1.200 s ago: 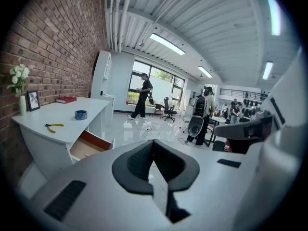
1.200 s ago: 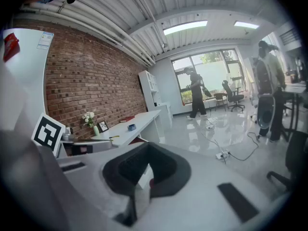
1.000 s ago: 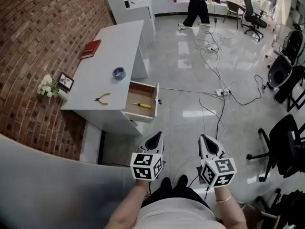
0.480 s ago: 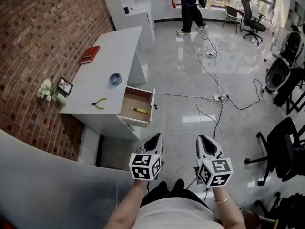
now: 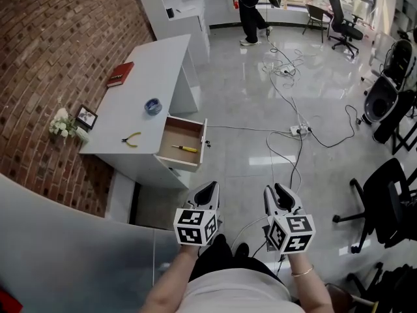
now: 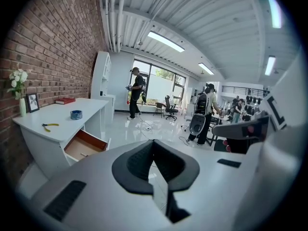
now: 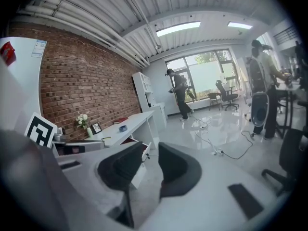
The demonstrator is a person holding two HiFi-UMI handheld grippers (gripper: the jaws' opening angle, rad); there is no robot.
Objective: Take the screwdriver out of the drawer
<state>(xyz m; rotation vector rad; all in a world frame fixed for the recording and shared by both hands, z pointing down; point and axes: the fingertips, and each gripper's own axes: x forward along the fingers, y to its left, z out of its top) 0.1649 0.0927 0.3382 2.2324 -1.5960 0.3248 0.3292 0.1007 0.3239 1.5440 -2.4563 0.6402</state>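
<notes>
The screwdriver, with a yellow handle, lies inside the open wooden drawer of the white desk. In the left gripper view the drawer shows low at the left. Both grippers are held close to my body, well short of the drawer and apart from it. My left gripper is shut and empty, its tips meeting. My right gripper has just been opening; its jaws stand apart with nothing between them.
Yellow pliers, a blue tape roll, a red book and flowers sit on the desk. Cables trail over the glossy floor. Office chairs stand right; a person walks at the back.
The right gripper's jaws have parted from shut to open. Both grippers shifted slightly left. The person at the back has walked left.
</notes>
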